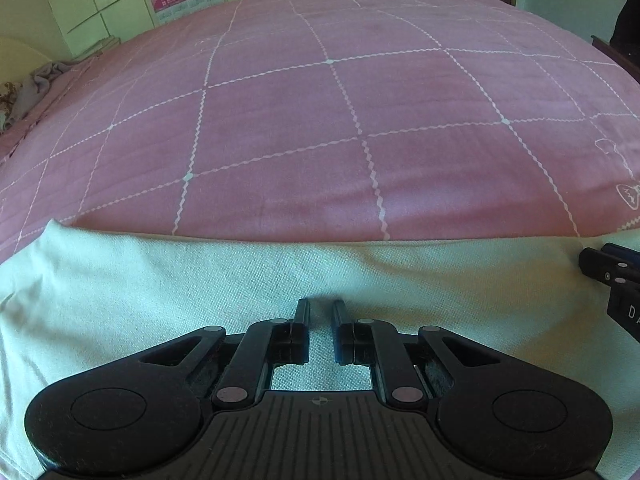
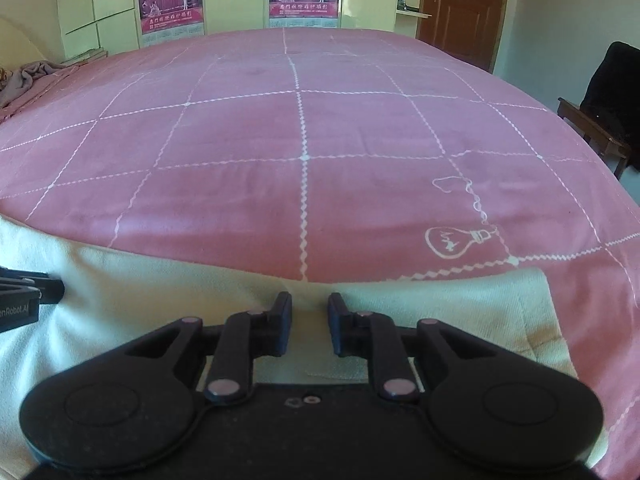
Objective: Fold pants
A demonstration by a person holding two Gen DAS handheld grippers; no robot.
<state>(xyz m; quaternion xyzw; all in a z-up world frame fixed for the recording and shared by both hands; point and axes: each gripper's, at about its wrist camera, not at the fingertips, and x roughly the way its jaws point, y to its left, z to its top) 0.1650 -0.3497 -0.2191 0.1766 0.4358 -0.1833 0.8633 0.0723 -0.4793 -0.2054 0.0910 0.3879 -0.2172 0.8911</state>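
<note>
Pale cream pants [image 1: 160, 300] lie across the near part of the bed, their far edge running straight from left to right. My left gripper [image 1: 321, 305] is shut on a puckered fold of this cloth near that edge. The right gripper [image 2: 308, 302] pinches the same pants [image 2: 500, 312] further right, where a small ridge of fabric bulges between its fingers. Each gripper shows in the other's view: the right gripper [image 1: 612, 272] at the right border, the left gripper [image 2: 32, 286] at the left border. The pants' right end [image 2: 536, 280] stops short of the bed's side.
A pink bedspread [image 1: 320, 120] with a white grid stretches away beyond the pants. A grey crumpled cloth [image 2: 28, 74] lies at the far left. Wardrobe doors with posters [image 2: 170, 0] stand behind the bed. On the right are a brown door [image 2: 460, 4] and a dark chair [image 2: 608, 100].
</note>
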